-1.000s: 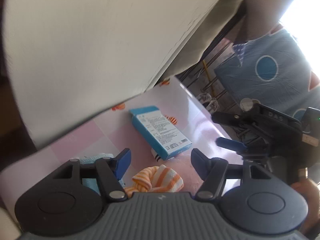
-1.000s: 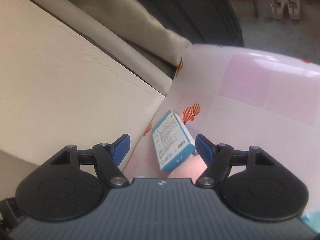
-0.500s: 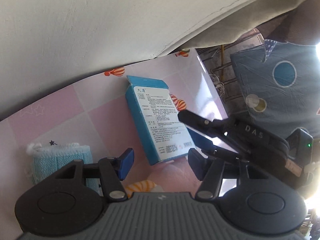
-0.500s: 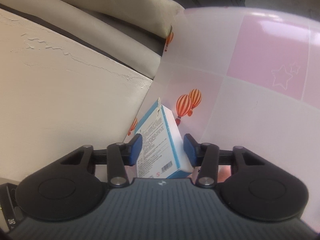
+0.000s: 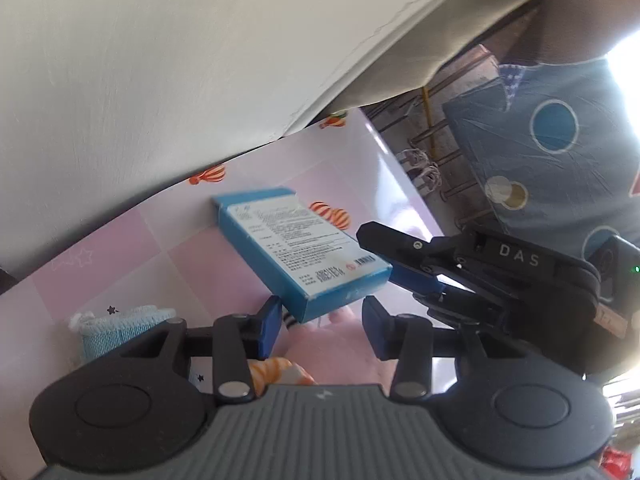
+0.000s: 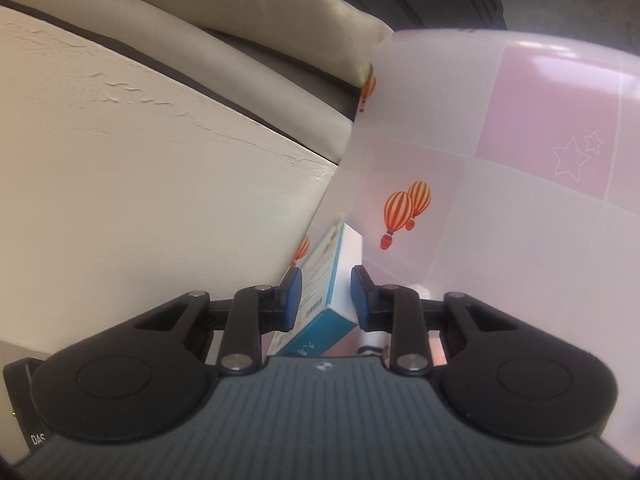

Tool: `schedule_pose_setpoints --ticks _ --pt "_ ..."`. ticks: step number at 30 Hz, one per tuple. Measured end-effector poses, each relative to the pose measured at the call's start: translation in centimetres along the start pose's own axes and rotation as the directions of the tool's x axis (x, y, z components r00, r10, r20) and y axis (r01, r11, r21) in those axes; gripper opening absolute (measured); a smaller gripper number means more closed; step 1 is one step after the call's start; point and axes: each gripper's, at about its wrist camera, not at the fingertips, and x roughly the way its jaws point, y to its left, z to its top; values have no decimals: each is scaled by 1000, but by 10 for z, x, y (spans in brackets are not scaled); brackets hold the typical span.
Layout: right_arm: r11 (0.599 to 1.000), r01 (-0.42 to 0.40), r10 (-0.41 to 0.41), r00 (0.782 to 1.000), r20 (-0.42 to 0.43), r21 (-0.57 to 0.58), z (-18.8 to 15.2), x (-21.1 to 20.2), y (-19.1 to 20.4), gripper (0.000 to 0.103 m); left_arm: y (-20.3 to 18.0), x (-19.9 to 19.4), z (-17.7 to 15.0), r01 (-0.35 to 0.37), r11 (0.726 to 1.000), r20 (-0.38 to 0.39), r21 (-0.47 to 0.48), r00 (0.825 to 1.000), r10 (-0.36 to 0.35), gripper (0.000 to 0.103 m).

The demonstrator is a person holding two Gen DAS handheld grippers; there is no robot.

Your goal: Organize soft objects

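We see a pink checked tabletop [image 5: 168,248] against a cream wall. On it lies a blue box [image 5: 300,248]. Our right tongs [image 6: 325,296] are closing with the box end between the pads. Our left tongs [image 5: 318,330], closing, grip nothing. A rolled blue cloth [image 5: 116,328] and a striped orange cloth [image 5: 276,372] lie near them.

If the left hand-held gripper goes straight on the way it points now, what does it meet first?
Probably the blue box: its near corner already lies between the closing fingers of the left hand-held gripper. Depth is unclear, so contact cannot be confirmed.
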Motion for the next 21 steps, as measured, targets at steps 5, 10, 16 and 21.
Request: schedule_pose_setpoints --ticks 5,10,16,21 --pt "1000 -25 25 998 49 -1 -14 -41 14 26 -21 -30 -13 46 996 3 70 999 -47 40" --pt "999 -53 53 996 77 3 -43 -93 27 17 -53 -64 -38 175 971 -39 164 985 -171 25" --pt "1000 18 -18 987 162 -1 -83 -159 29 17 -65 -101 -62 181 951 -13 250 983 -183 25" --pt "999 35 -39 974 224 21 -98 -200 24 19 -45 -126 -57 91 957 92 275 988 -120 28"
